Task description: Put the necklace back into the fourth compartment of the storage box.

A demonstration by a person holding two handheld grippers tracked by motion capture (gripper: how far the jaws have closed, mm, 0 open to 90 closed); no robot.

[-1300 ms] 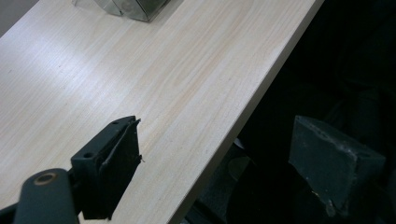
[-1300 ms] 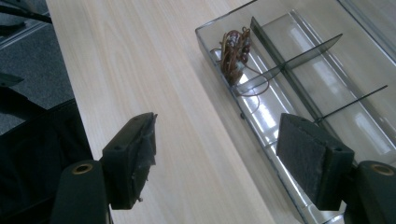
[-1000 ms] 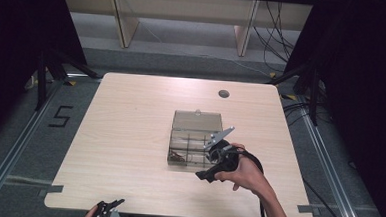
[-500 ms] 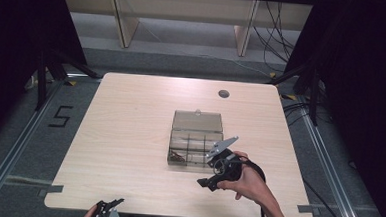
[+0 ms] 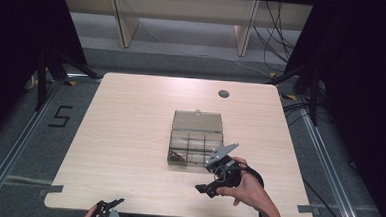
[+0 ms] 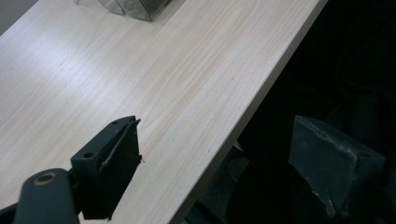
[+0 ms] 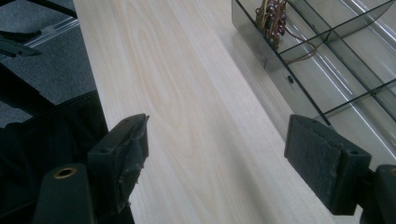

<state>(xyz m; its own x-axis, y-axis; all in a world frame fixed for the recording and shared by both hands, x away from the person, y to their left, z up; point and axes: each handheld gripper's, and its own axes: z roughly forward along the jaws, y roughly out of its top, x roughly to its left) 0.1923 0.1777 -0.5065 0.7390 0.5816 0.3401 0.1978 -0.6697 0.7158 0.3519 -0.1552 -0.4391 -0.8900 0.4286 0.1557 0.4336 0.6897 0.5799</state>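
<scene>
The clear compartment box (image 5: 196, 141) sits mid-tabletop (image 5: 129, 135), lid open, long axis running away from the person, just beyond the right gripper (image 5: 203, 189), whose empty jaws have just been spreading; the left gripper (image 5: 112, 205), also spread, hangs well apart.

table (image 5: 129, 135): clear plastic box (image 5: 196, 138) centre, lid open at 12 | right gripper (image 5: 208, 188) at box's 5 o'clock, jaws just opening, empty | left gripper (image 5: 106, 209) at 7, table edge
</scene>
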